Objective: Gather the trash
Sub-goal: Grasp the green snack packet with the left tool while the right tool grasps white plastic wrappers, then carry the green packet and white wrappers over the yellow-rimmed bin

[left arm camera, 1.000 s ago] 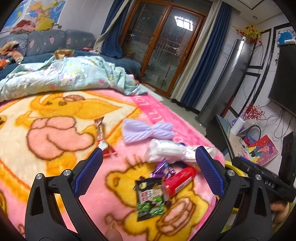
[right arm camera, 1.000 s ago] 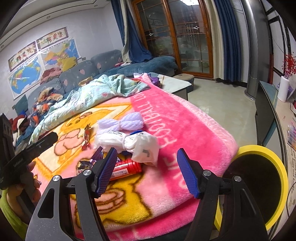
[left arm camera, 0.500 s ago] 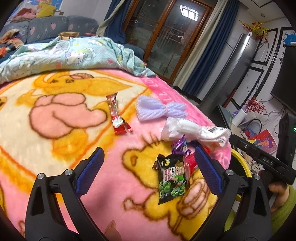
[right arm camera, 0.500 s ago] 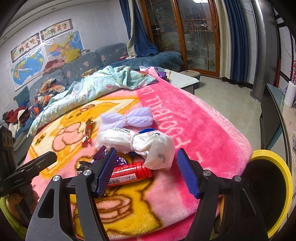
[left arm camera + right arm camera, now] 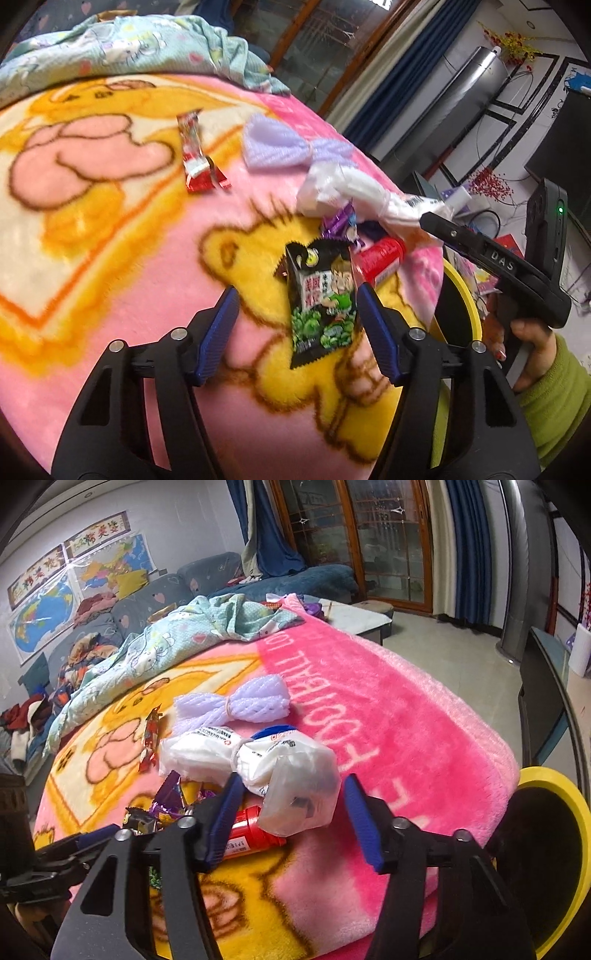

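Both claws are spread wide, holding nothing. The left gripper (image 5: 295, 317) hovers around the green snack packet (image 5: 321, 306) on the pink blanket (image 5: 129, 258), while the right gripper (image 5: 291, 812) straddles the white plastic bag (image 5: 295, 775) near the yellow bin (image 5: 576, 834).

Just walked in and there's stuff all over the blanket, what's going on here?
A person is clearing trash off a pink cartoon blanket with two handheld grippers. The left gripper is open, with the green-and-black snack packet between its fingers, not yet gripped. The right gripper is open around the white plastic bag. A red bottle, purple wrappers and a yellow-rimmed bin sit nearby.
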Motion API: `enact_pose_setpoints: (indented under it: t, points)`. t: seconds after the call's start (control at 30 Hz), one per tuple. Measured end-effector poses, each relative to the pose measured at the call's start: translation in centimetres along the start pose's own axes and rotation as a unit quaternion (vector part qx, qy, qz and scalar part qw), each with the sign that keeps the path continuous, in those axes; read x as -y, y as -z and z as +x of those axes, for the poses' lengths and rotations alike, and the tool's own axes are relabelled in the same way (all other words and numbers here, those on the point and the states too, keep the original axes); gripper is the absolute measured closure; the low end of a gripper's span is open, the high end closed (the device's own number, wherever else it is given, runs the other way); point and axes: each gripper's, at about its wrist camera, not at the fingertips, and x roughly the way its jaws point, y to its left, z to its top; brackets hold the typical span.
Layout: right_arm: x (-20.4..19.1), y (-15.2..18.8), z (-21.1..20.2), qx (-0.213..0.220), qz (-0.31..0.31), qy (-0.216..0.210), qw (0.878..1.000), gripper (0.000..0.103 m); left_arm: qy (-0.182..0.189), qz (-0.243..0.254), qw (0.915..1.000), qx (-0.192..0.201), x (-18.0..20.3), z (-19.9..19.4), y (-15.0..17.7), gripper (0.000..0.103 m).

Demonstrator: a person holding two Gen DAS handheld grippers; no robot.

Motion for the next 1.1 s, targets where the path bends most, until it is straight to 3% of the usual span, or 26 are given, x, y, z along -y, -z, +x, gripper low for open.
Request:
enact_pose_setpoints:
  t: [0.5, 0.7, 1.1]
  points:
    - [0.7, 0.8, -0.3, -0.011, 0.016, -0.016, 1.000, 0.072, 0.000, 0.009, 0.9995, -0.031, 0.9, 0.5, 1.2, 0.075]
    - [0.9, 1.0, -1.1, -0.005, 0.019, -0.014, 1.000, 0.080, -0.002, 0.017, 0.9990, -0.041, 1.3, 0.8, 1.1, 0.096]
    - [2.4, 0.1, -3.2, 0.023, 0.050, -0.014, 0.998, 0.086, -0.011, 0.027, 0.9996, 0.000, 1.9, -1.5, 0.5, 0.099]
